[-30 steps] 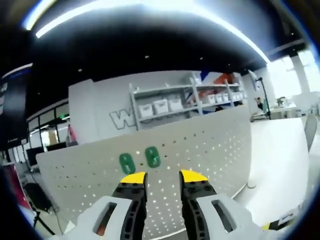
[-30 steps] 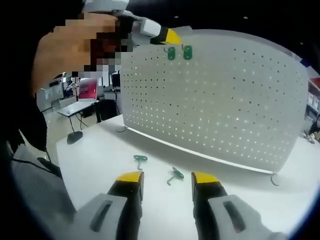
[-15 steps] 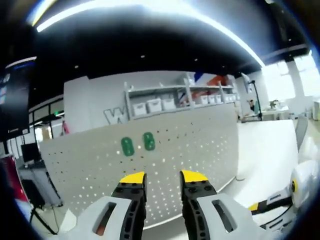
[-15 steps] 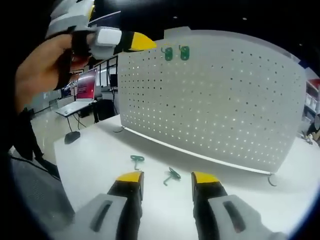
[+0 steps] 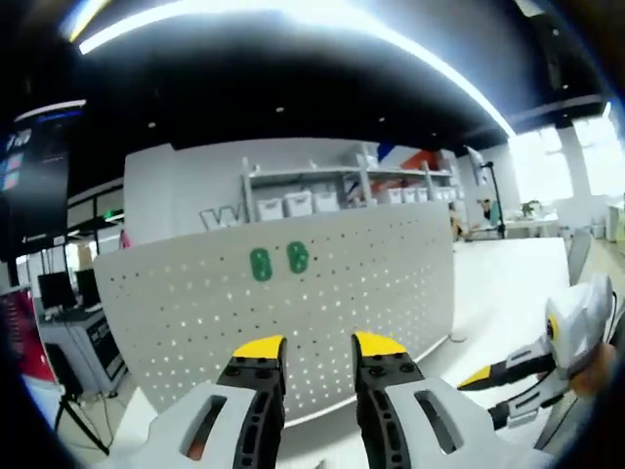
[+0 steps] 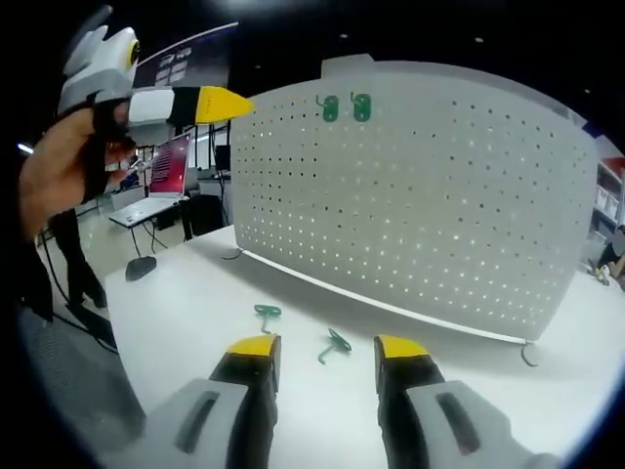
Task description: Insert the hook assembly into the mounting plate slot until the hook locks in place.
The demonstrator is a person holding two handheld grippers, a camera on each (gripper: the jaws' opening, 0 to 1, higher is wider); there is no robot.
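Both the left gripper (image 5: 318,344) and right gripper (image 6: 327,344) are spread and empty, so I'd drop the right one squarely over the green hook (image 6: 336,344) lying between its tips, short of the pegboard (image 6: 439,195).

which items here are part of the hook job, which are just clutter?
Job:
- pegboard
- two mounted green hooks, near its top edge
- two loose green hooks on the table: left one, right one
- left hand-held gripper, open, empty
- right hand-held gripper, open, empty

Clutter:
- shelf with bins behind the board
- laptop on a side desk
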